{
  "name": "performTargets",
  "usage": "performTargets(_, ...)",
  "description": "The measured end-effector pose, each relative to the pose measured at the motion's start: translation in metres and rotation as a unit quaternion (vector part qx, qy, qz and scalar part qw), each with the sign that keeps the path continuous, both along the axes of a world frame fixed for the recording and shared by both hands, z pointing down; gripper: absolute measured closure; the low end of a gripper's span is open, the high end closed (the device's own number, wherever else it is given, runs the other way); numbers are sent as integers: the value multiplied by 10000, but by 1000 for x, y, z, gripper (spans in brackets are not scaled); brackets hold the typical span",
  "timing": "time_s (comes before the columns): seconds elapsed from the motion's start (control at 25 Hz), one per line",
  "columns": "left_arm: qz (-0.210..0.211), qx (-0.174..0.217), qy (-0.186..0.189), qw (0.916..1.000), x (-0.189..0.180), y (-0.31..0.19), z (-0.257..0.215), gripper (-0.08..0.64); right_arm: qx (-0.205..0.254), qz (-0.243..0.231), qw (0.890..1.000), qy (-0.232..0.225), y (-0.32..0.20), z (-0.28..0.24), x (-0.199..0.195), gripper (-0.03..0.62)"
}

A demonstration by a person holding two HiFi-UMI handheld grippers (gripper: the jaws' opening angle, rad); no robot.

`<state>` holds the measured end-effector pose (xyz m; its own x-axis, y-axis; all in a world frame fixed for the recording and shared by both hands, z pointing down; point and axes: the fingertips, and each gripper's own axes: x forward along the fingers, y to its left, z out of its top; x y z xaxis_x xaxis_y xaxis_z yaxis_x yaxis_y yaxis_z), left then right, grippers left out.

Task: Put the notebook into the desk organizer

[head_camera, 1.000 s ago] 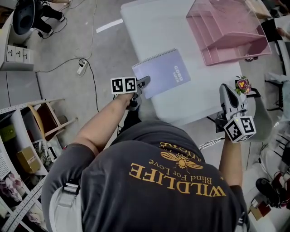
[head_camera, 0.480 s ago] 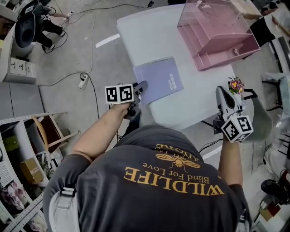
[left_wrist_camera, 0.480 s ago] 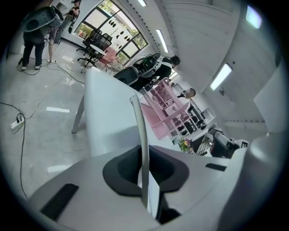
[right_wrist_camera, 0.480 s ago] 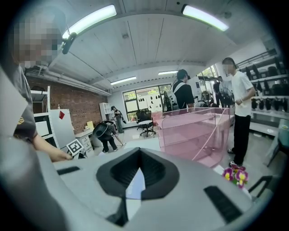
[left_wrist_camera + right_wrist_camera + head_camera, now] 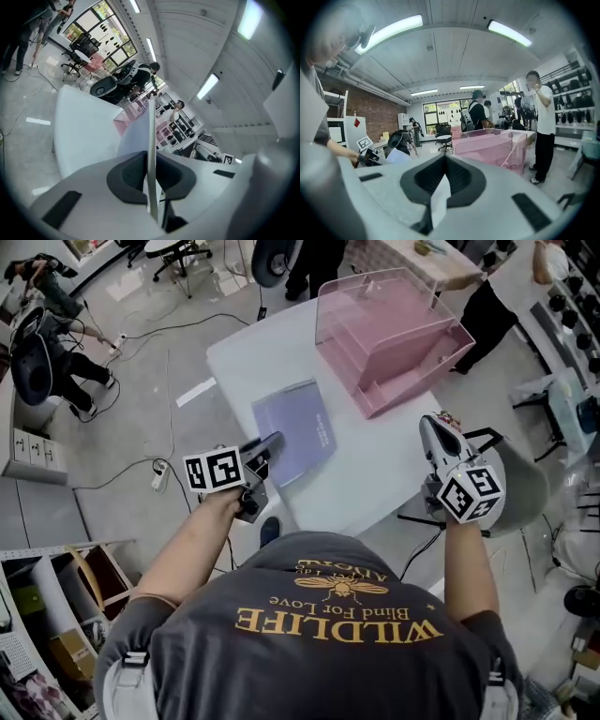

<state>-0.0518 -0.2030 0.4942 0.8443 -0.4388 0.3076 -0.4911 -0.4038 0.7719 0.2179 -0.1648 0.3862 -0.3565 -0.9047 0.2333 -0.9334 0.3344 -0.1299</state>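
Two in play: my left hand-held gripper (image 5: 270,443) has just clamped the notebook (image 5: 298,427) by its near edge, holding it over the counter (image 5: 375,470); my right hand-held gripper (image 5: 431,426) is closed, empty.

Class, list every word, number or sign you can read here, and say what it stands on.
"WILDLIFE": upside down on the person's dark grey T-shirt.
"Blind For Love": same shirt, beside the bee picture.
Cover print on the lilac notebook: too small to read.
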Motion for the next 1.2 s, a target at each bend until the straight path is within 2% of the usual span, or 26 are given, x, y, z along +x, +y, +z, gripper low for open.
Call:
performTargets(0.32, 252, 808, 278, 9960, 27, -37, -103, 531, 452, 408, 9981, 47, -32, -49, 38, 592)
performTargets(0.68, 609, 1732, 501, 9817, 65, -66, -211, 531, 733, 685, 9948, 150, -61, -93, 69, 592)
performTargets(1.2, 889, 2203, 683, 9690, 146, -126, -272, 531, 704, 573, 9955, 255, -89, -94, 67, 592)
